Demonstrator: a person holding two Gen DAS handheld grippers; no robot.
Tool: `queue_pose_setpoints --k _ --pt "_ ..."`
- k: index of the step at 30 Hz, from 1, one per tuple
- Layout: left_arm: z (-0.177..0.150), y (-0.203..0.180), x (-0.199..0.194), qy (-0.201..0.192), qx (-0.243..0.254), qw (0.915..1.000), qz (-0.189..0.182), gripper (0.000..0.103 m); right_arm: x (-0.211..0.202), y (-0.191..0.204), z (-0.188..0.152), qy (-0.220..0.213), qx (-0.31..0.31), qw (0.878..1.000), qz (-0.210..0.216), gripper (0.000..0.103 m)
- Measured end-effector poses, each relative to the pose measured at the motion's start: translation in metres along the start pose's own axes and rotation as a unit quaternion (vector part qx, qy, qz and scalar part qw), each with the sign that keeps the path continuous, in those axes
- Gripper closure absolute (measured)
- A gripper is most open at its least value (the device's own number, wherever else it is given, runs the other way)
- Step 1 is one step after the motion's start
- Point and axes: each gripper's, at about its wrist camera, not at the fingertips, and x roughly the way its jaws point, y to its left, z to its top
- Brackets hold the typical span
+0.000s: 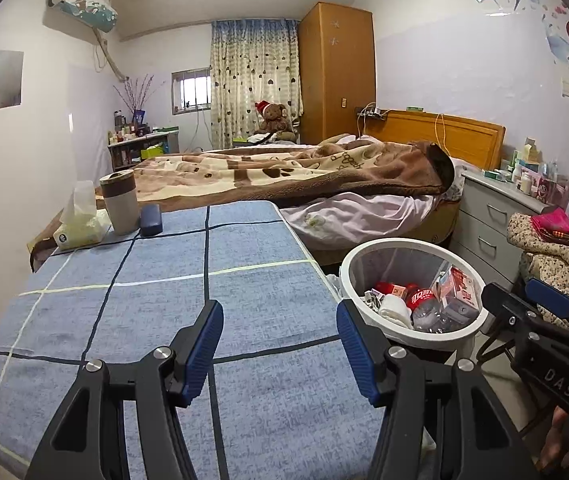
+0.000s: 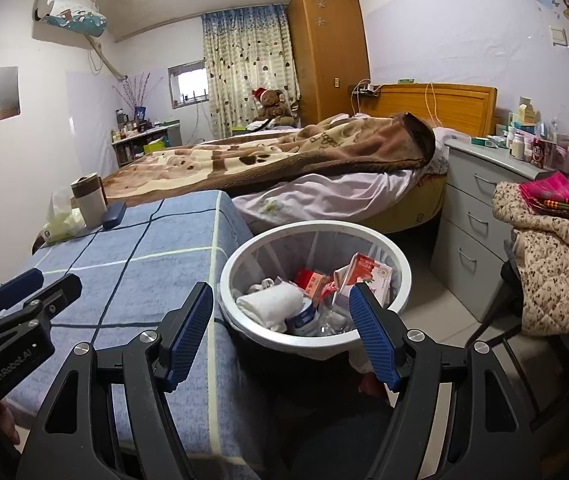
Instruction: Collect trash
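Left claw (image 1: pixel 280 350): jaws spread, nothing between the blue pads; it hangs over the near end of the bench (image 1: pixel 164 320), angled down toward the cloth.
Right claw (image 2: pixel 280 334): jaws spread wide and empty; it points at the near rim of the bin (image 2: pixel 316 338), its left pad over the bench's right edge.
Bin: white, round, standing on the floor just beside the bench's right edge, likely placed there so rubbish can drop straight off the bench into it.
Trash in bin: a red-labelled bottle (image 1: pixel 424 300) lies on its side, long axis running roughly toward the near rim; a red-and-white carton (image 2: pixel 368 276) leans against the far wall, tilted upright; a white wad (image 2: pixel 270 300) sits at the left side.
Far left corner of bench: tissue pack (image 1: pixel 80 224), cup (image 1: pixel 120 204) standing upright, and a dark blue case (image 1: pixel 150 220) lying flat, grouped close together.
Bench middle: bare checked cloth.
Judgement: with both claws empty and no loose rubbish visible on the bench, collection looks nearly or fully done.
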Motion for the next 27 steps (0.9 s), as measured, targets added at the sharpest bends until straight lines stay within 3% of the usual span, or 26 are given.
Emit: queue_pose_setpoints --k 27 --pt "0.0 0.0047 -0.0075 -0.007 -0.004 1.0 0.005 0.044 -0.0063 0.0072 -0.0022 -0.008 -0.004 1.0 0.004 0.031"
